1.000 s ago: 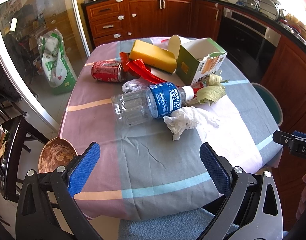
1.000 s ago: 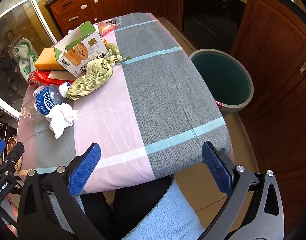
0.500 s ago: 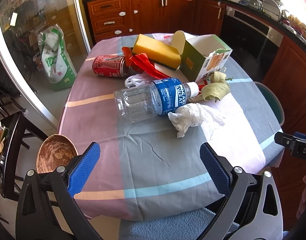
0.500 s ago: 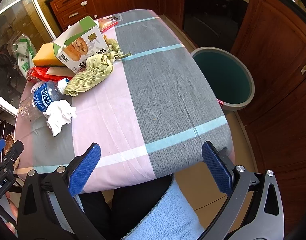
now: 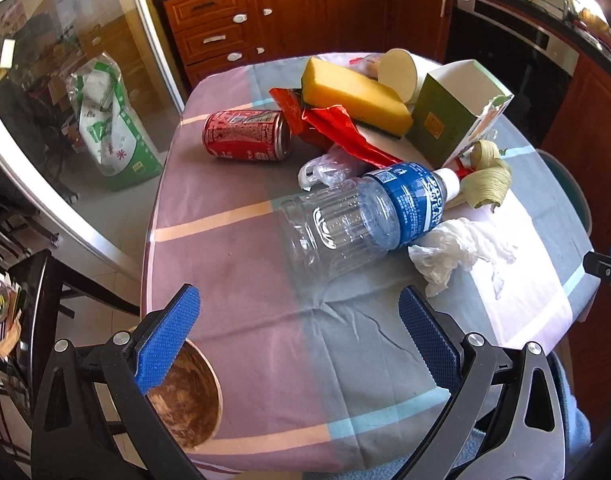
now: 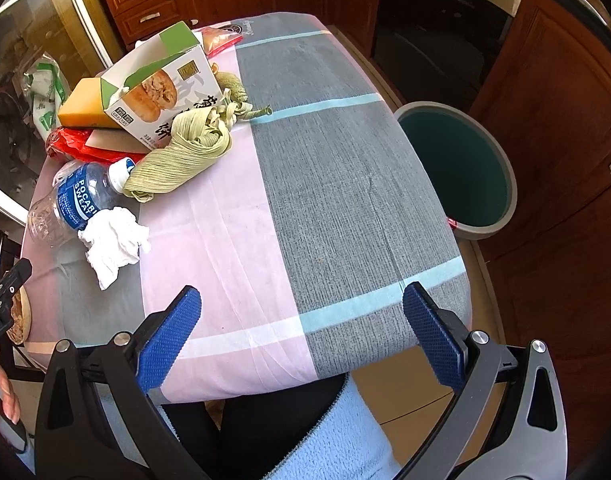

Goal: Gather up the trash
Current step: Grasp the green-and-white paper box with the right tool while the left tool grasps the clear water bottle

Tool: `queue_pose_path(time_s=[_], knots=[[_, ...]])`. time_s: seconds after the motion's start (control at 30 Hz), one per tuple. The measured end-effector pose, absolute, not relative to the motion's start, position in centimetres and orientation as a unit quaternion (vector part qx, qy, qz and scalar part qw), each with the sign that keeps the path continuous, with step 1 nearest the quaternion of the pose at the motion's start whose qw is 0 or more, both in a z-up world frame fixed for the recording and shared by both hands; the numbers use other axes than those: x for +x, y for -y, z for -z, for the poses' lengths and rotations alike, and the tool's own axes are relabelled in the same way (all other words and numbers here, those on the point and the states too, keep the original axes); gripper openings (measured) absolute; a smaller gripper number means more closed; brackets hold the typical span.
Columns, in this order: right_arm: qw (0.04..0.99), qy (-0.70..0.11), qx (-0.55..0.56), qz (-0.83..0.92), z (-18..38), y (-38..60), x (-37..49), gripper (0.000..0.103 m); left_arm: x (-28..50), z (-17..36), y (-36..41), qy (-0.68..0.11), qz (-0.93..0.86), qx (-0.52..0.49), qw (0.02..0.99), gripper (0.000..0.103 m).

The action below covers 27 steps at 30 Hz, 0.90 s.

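Trash lies on a checked tablecloth (image 5: 233, 288): a clear bottle with a blue label (image 5: 365, 216), a crumpled white tissue (image 5: 457, 252), a red can (image 5: 245, 136), a red wrapper (image 5: 337, 128), a yellow sponge (image 5: 353, 92), a green-white carton (image 5: 453, 120) and corn husks (image 5: 485, 184). My left gripper (image 5: 297, 344) is open and empty, low over the near edge, short of the bottle. My right gripper (image 6: 301, 336) is open and empty over the table's near right edge. A teal-lined bin (image 6: 457, 168) stands on the floor right of the table.
A wooden bowl (image 5: 185, 392) sits below the table's near left corner. A glass door (image 5: 65, 100) and a green-white bag (image 5: 109, 120) are at the left. Kitchen cabinets (image 5: 305, 8) and an oven (image 6: 437, 32) stand behind.
My left gripper has moved forward and left towards the bottle, so the trash looks larger. My right gripper has shifted only slightly. Both stay open.
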State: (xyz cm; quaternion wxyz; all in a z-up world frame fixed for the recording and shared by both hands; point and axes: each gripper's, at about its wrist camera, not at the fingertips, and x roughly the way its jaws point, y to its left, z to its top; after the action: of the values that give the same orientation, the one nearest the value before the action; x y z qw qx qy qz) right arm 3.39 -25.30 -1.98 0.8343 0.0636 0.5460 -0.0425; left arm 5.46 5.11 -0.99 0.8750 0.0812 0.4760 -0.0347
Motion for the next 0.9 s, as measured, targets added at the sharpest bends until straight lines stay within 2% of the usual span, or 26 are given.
queue_pose_path(time_s=[0.2,0.53,0.83,0.9], knots=[[0.837,-0.542,0.071,0.038,0.9,24.7,7.0,0.097,9.2,1.8,-4.0,-0.482,0.074,0.148,0.86,0.099],[0.856,-0.505,0.109,0.009,-4.0,22.1,15.1,0.097,12.6,1.9,-2.9,-0.497,0.144,0.129,0.846,0.099],[0.834,-0.536,0.131,0.015,-2.0,20.4,19.0,0.097,14.1,2.8,-3.1,-0.513,0.167,0.123,0.833,0.099],[0.831,-0.54,0.136,0.014,-1.5,20.2,19.4,0.094,14.2,3.1,-3.1,-0.518,0.177,0.118,0.829,0.099]])
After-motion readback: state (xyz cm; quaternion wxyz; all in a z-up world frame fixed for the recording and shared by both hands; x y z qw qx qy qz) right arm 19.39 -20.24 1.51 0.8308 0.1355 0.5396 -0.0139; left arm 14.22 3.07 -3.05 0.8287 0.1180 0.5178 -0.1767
